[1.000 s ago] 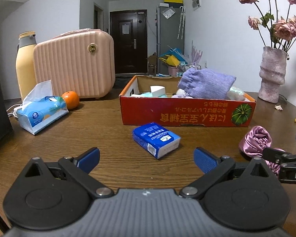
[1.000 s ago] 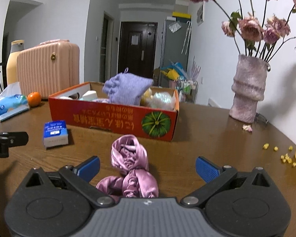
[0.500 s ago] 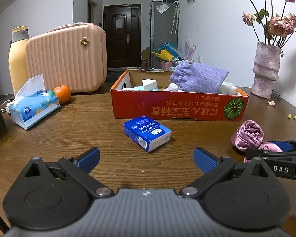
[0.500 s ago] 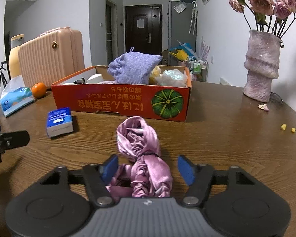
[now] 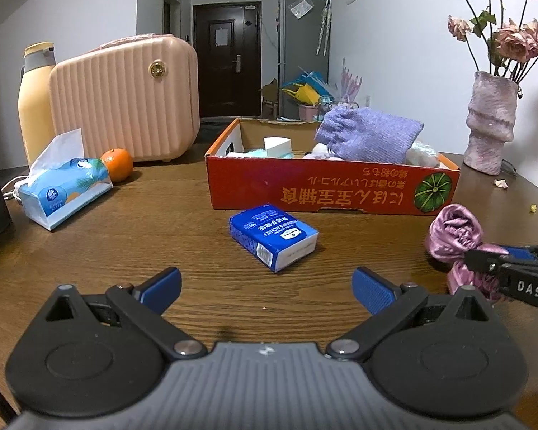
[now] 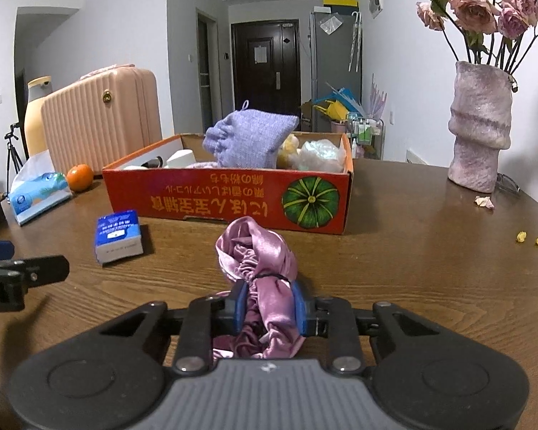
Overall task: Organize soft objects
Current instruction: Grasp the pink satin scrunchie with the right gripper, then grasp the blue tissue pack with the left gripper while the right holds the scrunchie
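Glossy pink satin bonnet [image 6: 258, 268]; smooth varnished wood table [image 6: 412, 251]; printed cardboard box [image 6: 233, 197]; matt knitted lilac cloth [image 6: 251, 139]; rough-textured vase [image 6: 480, 132]; ribbed plastic case [image 5: 125, 96].

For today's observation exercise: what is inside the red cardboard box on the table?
In the red cardboard box: a purple knitted cloth piled highest, a white block, something yellow and a crinkly white bundle. The cloth and front wall hide whatever lies beneath.

"DAS" on the right gripper [image 5: 498, 261] — "HANDKERCHIEF" on the blue tissue pack [image 5: 273, 235].
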Demonstrator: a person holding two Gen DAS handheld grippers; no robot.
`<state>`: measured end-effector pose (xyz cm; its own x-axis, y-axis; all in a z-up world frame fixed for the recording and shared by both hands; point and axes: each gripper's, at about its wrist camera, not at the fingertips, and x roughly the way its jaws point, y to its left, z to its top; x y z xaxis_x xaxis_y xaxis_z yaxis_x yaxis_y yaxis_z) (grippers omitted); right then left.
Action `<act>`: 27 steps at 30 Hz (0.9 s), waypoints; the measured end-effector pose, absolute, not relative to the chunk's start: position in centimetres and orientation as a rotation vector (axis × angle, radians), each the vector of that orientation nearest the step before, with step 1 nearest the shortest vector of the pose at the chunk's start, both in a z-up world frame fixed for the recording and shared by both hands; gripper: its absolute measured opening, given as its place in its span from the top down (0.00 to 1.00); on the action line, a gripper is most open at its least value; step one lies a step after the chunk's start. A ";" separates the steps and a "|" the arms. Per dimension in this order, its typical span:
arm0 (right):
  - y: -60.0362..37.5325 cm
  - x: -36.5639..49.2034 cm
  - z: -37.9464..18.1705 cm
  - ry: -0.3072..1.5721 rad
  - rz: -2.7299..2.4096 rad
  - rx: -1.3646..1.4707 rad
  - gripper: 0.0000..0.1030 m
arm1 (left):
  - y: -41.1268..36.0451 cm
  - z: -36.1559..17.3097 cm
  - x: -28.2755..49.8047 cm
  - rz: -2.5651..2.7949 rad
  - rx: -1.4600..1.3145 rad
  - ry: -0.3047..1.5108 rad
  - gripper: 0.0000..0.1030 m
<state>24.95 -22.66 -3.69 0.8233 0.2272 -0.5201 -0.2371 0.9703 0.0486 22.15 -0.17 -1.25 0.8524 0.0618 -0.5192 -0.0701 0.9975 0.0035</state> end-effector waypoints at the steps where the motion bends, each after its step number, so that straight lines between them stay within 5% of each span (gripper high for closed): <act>1: -22.8 25.0 -3.6 0.544 0.243 -0.016 0.75 | -0.1 -1.3 22.3 0.072 -0.017 0.551 0.00; 27: -29.8 29.3 -3.0 0.458 0.114 0.057 0.75 | -3.1 -2.4 30.7 0.158 0.003 0.599 0.00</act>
